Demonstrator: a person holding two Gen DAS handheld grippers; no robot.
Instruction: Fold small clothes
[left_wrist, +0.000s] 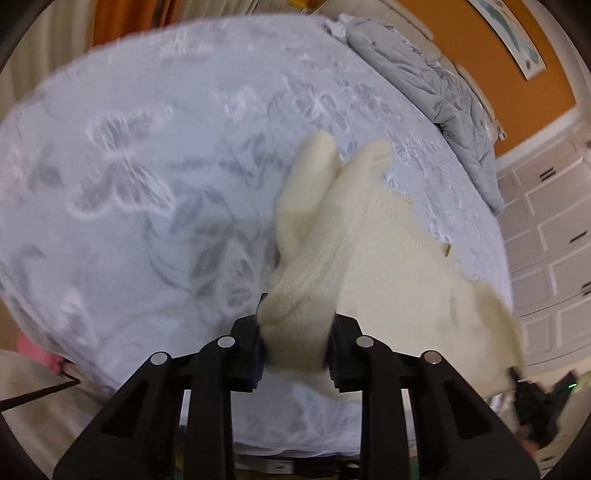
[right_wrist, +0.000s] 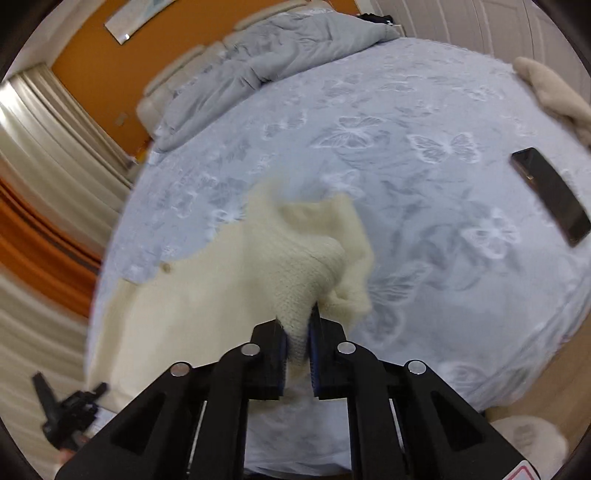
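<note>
Knitwear, soft, light and floppy: the cream sweater (left_wrist: 373, 236) sagged low in the frame over the bed (left_wrist: 147, 147), its bunched edges pinched by my left gripper (left_wrist: 295, 354) and right gripper (right_wrist: 297, 343).

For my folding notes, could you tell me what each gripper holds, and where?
Both hold the cream knit garment: the left gripper on a bunched edge, the right gripper on another bunched edge.
</note>
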